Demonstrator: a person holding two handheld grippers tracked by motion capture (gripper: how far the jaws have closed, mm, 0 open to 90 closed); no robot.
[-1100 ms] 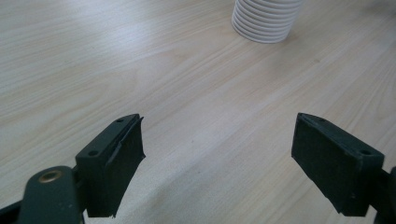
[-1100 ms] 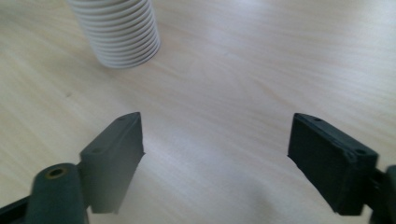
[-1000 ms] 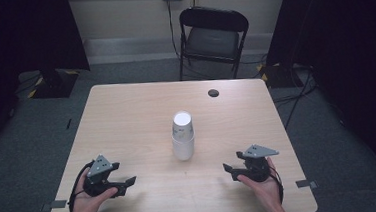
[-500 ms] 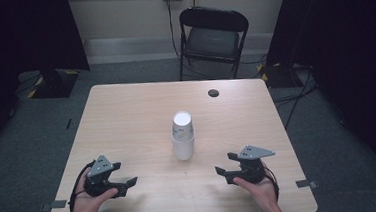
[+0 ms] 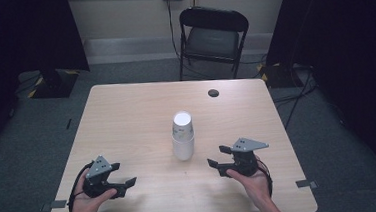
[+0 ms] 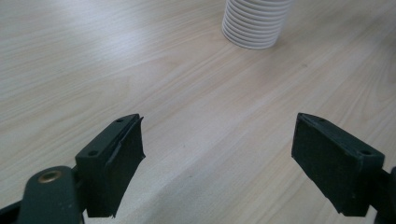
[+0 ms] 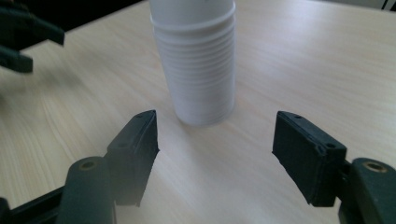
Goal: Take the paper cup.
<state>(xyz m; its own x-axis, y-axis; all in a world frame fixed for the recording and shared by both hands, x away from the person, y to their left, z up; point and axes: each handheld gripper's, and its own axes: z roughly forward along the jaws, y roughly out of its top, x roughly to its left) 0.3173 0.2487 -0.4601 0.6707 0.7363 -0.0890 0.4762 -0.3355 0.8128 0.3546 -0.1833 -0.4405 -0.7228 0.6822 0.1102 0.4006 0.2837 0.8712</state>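
- Left gripper [image 5: 127, 183] low over the near-left counter [image 5: 127, 120], jaws spread wide, nothing between them; bare wood ahead.
- Stack of white cups [image 5: 183, 136] upright, mid-counter, between the two grippers and apart from both; ribbed rims show at its base in the left gripper view.
- Right gripper [image 5: 219, 161] near the stack's right side, pointed at it; jaws have just been closing, gap remains, nothing held. Clear path to the stack.
- Small dark disc [image 5: 213, 92] at the far edge.
- Folding chair [image 5: 212, 34] beyond the counter.

Lab-like recording room: black curtains [image 5: 30, 32], folding chair [image 5: 213, 34], bare table [image 5: 126, 115].
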